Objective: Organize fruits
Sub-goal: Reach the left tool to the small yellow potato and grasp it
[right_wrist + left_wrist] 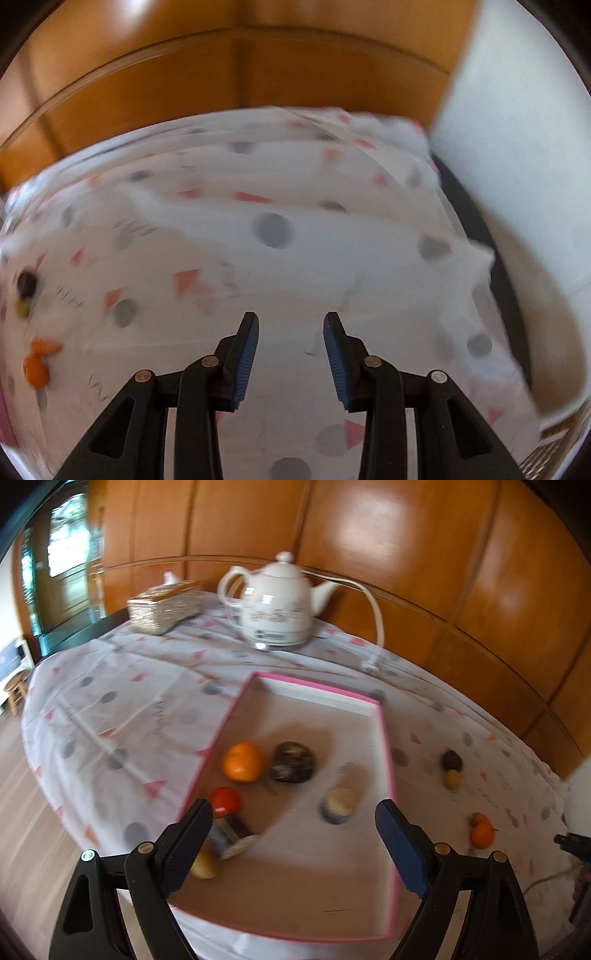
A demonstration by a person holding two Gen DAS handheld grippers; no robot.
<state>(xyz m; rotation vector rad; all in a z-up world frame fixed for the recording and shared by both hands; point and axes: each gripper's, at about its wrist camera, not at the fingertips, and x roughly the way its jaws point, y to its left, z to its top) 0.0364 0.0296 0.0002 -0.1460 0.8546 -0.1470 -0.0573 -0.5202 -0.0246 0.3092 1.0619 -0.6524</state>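
Your left gripper [293,819] hangs wide open and empty over the pink-rimmed tray [384,738] on the tabletop [110,709], where an orange [244,761], a dark fruit [292,762], a red fruit [226,801] and a few blurred pieces lie. Your right gripper [291,354] stands narrowly parted with nothing between its fingers, above bare patterned cloth. Another orange [482,830] and a dark-and-yellow pair [452,770] sit outside the tray, right of it.

You see the tray [384,738] in the middle of the table [110,709]; the teapot [275,602] stands behind it, 3 fruits [452,770] lie right of it.
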